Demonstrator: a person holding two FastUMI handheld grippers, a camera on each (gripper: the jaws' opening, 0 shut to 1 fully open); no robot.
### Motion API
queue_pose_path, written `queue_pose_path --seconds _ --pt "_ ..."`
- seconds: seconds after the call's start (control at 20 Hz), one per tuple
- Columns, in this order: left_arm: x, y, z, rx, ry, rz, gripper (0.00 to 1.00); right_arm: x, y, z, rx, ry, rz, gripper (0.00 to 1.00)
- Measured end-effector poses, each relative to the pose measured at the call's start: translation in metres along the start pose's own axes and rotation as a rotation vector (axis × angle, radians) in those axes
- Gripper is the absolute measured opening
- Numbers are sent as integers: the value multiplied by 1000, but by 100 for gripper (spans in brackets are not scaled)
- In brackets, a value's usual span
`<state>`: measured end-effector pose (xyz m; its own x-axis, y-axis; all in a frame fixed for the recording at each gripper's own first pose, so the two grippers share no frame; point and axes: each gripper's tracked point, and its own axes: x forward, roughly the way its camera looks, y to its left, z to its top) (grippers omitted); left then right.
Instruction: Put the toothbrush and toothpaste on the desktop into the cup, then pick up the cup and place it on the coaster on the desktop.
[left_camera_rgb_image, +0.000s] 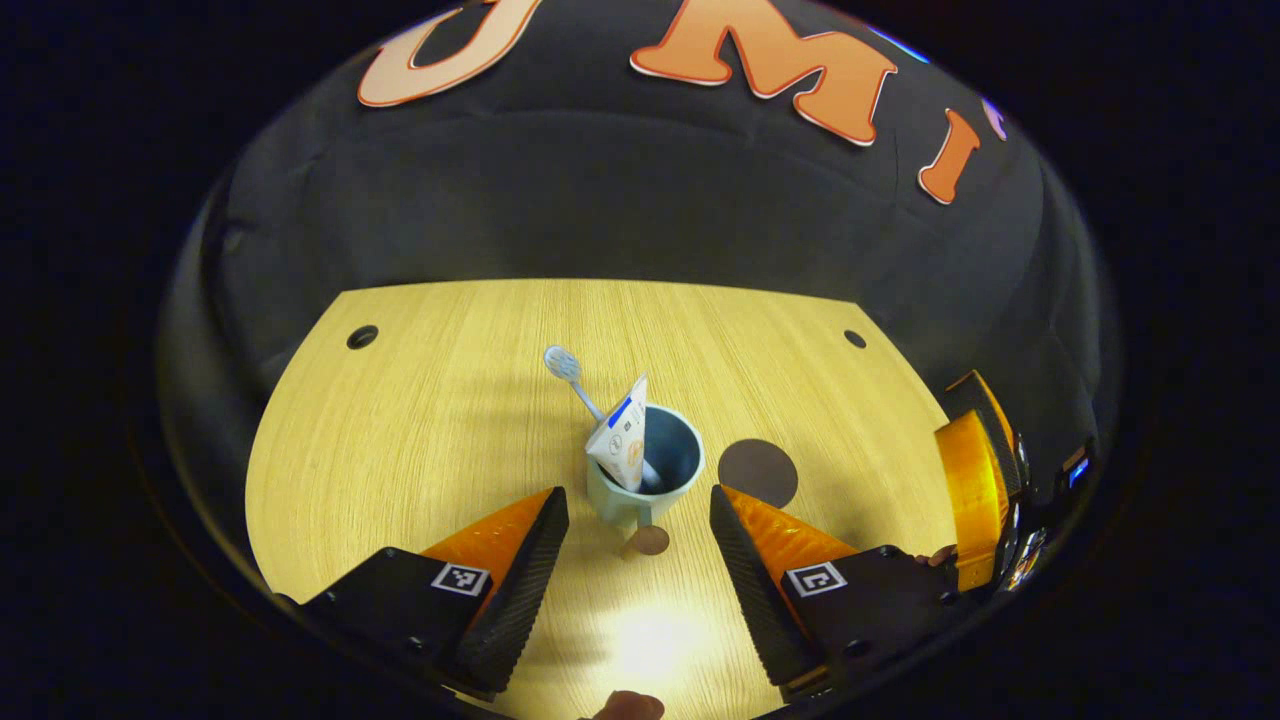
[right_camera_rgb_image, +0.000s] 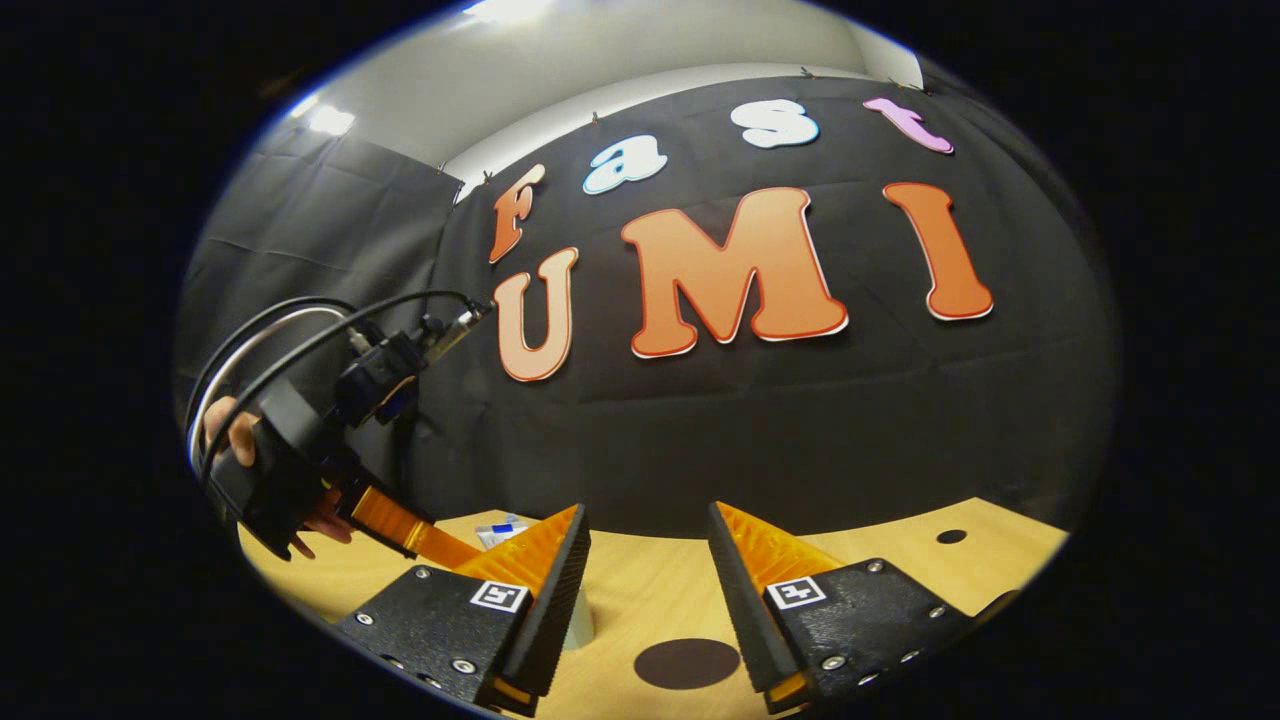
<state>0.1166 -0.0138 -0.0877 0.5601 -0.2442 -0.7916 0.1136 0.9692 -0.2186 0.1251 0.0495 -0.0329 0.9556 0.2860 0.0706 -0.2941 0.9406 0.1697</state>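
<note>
The cup (left_camera_rgb_image: 647, 462) stands on the wooden desktop (left_camera_rgb_image: 420, 430) straight ahead of the left gripper (left_camera_rgb_image: 638, 520), just beyond its spread, empty fingers. One toothbrush (left_camera_rgb_image: 572, 378) and one toothpaste (left_camera_rgb_image: 622, 438) tube lean inside it. One dark round coaster (left_camera_rgb_image: 757, 472) lies just to the right of the cup, apart from it. The left gripper view also catches the right gripper's body at its right edge. In the right gripper view, the right gripper (right_camera_rgb_image: 648, 580) is parted and holds nothing, the coaster (right_camera_rgb_image: 687, 663) lies between its fingers, and the left gripper, held by a hand (right_camera_rgb_image: 240, 438), sits off to its left.
</note>
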Motion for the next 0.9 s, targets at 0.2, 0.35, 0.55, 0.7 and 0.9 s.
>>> queue_pose_path --seconds 0.2,0.35,0.55,0.7,0.9 --pt "9 -3 0 12 93 13 93 -25 -25 10 -27 -13 -43 80" --pt "23 -8 -13 16 177 11 93 -44 -40 15 -48 -17 -71 84" --pt "31 -8 -18 31 260 38 93 -66 -49 13 -41 24 -84 89" --pt "42 -4 -23 27 309 60 93 -81 -50 18 -55 28 -86 92" --pt "62 6 -32 24 360 92 94 -95 -46 23 -73 21 -74 96"
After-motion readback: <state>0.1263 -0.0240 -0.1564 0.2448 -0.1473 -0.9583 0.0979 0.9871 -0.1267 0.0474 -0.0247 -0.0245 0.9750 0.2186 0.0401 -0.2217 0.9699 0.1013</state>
